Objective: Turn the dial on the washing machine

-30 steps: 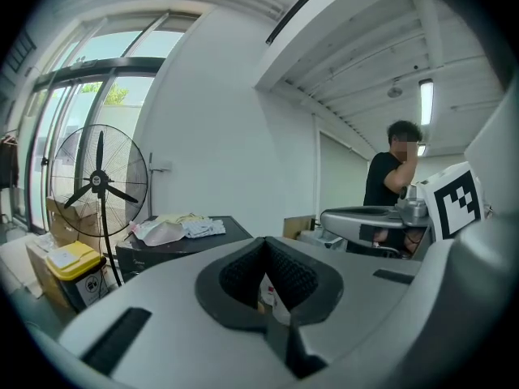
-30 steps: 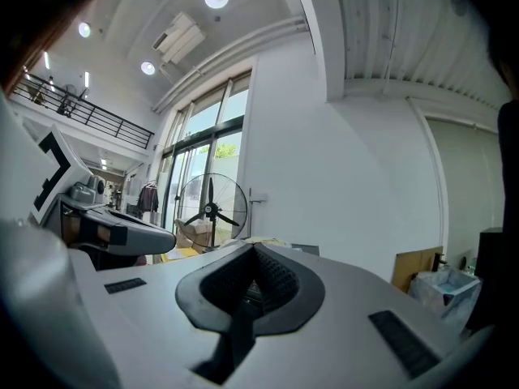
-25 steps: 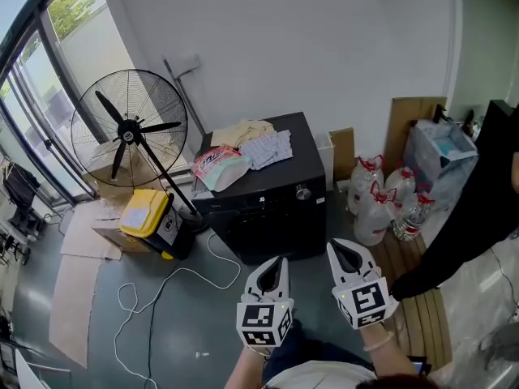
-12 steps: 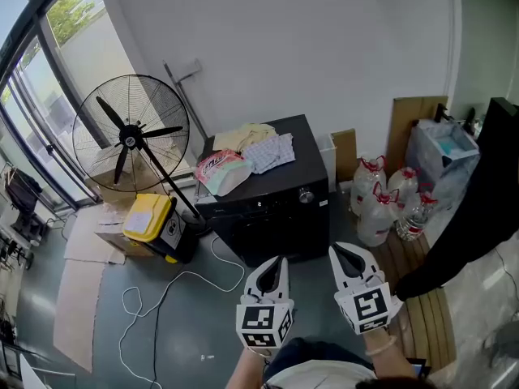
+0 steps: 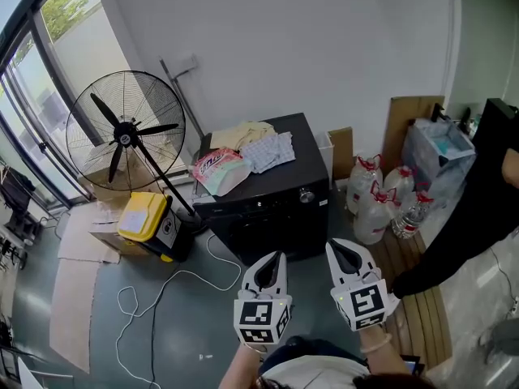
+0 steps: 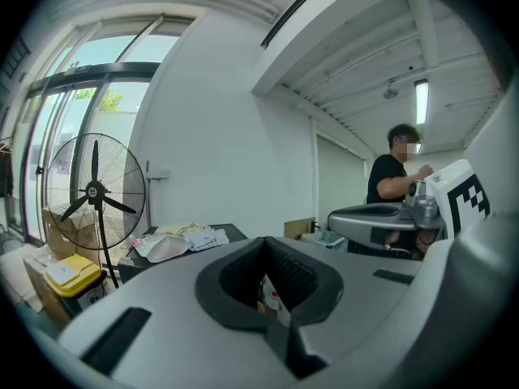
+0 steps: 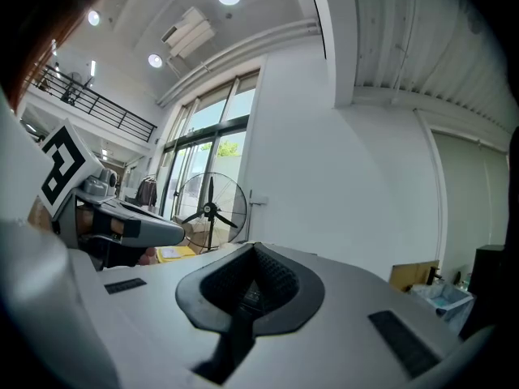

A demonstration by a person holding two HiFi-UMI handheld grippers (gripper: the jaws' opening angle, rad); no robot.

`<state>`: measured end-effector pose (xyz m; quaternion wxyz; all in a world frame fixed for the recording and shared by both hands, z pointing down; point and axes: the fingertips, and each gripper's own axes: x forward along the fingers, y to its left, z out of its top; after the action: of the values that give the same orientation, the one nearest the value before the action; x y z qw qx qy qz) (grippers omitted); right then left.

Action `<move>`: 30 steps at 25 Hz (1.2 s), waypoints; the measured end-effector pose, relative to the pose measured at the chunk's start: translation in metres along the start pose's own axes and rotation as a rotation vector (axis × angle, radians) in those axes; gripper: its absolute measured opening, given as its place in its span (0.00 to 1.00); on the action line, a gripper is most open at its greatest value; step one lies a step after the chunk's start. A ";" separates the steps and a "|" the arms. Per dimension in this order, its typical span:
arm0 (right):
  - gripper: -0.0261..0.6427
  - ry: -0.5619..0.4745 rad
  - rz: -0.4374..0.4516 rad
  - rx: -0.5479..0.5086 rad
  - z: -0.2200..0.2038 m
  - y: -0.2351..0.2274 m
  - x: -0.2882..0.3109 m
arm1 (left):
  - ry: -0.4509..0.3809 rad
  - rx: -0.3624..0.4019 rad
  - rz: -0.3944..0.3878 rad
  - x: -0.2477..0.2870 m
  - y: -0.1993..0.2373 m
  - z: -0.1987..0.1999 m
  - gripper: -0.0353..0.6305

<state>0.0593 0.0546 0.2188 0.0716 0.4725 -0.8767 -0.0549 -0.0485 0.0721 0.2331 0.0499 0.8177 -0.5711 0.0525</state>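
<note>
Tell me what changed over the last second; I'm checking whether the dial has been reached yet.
Nothing visibly changed. The left gripper and right gripper still hover, jaws shut and empty, short of the washing machine; its dial is untouched.

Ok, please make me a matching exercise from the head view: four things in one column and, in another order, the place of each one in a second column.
Things:
1. dial
2. fan
3. yellow box
4. clothes

Places:
A. lying on top of the washing machine
B. on the floor, below the fan
C. on the washing machine's front, near its upper right corner
D. standing left of the washing machine, by the window

Pairs: 1-C, 2-D, 3-B, 4-A.
</note>
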 end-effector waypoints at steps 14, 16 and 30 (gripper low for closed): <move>0.08 0.023 -0.030 0.003 0.002 0.012 0.023 | 0.001 -0.008 -0.028 0.004 0.031 -0.002 0.08; 0.08 0.024 -0.036 0.004 0.003 0.013 0.025 | 0.000 -0.013 -0.032 0.005 0.034 -0.001 0.08; 0.08 0.028 -0.062 0.018 -0.001 0.017 0.029 | 0.008 -0.019 -0.043 0.004 0.042 -0.007 0.08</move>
<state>0.0304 0.0398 0.2242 0.0780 0.5007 -0.8610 -0.0428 -0.0864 0.0550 0.2415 0.0612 0.8290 -0.5537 0.0491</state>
